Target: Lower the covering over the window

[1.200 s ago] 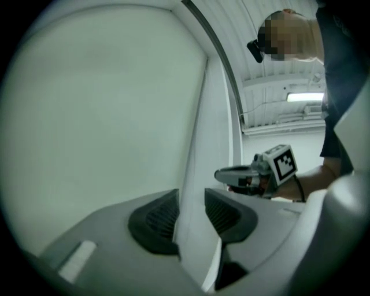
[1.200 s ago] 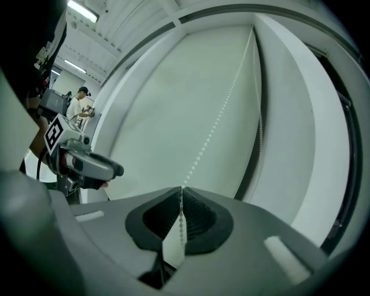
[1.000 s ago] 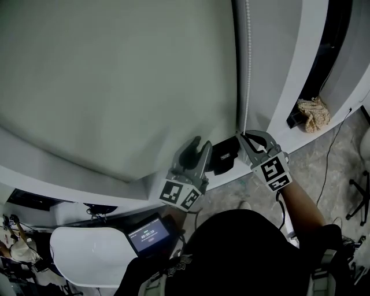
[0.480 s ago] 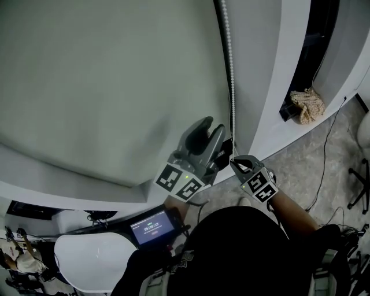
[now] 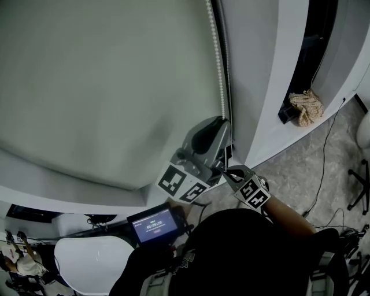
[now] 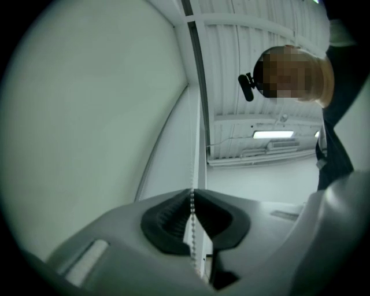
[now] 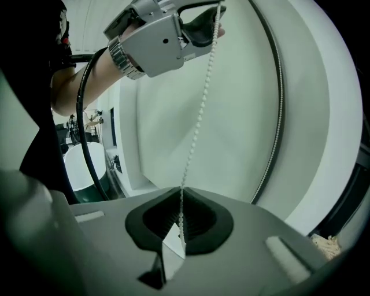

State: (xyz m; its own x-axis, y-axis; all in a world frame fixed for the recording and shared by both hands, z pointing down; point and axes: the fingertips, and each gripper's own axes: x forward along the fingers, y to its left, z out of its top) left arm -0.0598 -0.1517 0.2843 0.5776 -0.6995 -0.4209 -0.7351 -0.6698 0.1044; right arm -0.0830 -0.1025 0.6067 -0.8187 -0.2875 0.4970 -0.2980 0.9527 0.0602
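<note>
A grey-green roller blind (image 5: 104, 81) covers the window on the left. Its white bead chain (image 5: 216, 58) hangs down the blind's right edge. My left gripper (image 5: 222, 122) is the upper one; its jaws have just been closing and are now shut on the bead chain (image 6: 192, 222), tips meeting at the left gripper (image 6: 192, 192). Just below it, my right gripper (image 5: 226, 171) is shut on the same chain. In the right gripper view the bead chain (image 7: 199, 115) runs taut from the right gripper (image 7: 181, 193) up to the left gripper (image 7: 215, 13).
A white pillar (image 5: 272, 75) stands right of the chain, with a dark recess and a crumpled cloth (image 5: 304, 107) beyond it. A white sill (image 5: 69, 185) runs under the blind. Below are a lit screen (image 5: 155, 224), a white round table (image 5: 92, 260) and a floor cable (image 5: 324, 167).
My left gripper rose to the chain and its open jaws shut on it. My right gripper came down and left with the chain in it, ending under the left one.
</note>
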